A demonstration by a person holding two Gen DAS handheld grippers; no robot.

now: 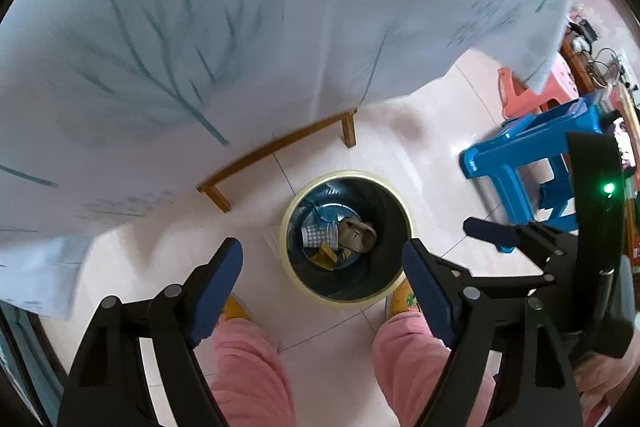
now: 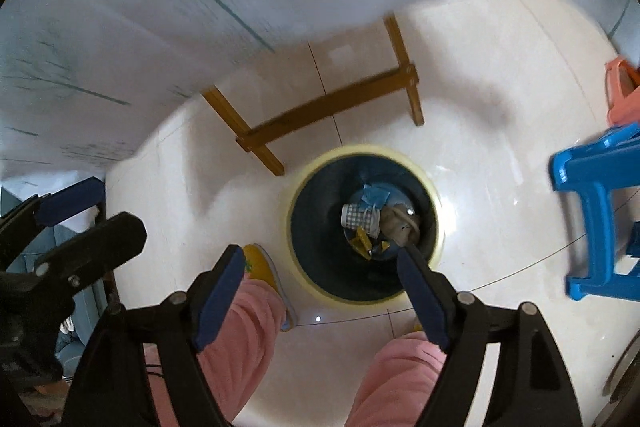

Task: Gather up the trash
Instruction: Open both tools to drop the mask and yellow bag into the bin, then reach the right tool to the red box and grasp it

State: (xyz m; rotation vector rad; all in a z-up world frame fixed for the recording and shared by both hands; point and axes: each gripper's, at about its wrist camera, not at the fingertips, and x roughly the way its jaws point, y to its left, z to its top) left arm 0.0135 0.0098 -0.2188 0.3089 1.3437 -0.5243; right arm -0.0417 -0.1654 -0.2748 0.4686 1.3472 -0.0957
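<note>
Left gripper (image 1: 322, 269) and right gripper (image 2: 320, 277) – jaws wide apart, empty – above the trash bin (image 1: 404, 215) of litter.

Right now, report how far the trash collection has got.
Done: the round cream-rimmed trash bin on the tiled floor holds a checked paper cup, a crumpled brown wad and yellow wrapper scraps. In hand: nothing; the left gripper and right gripper hang above the bin, jaws open and empty. Left: no loose trash shows on the visible floor; the tabletop is hidden.
</note>
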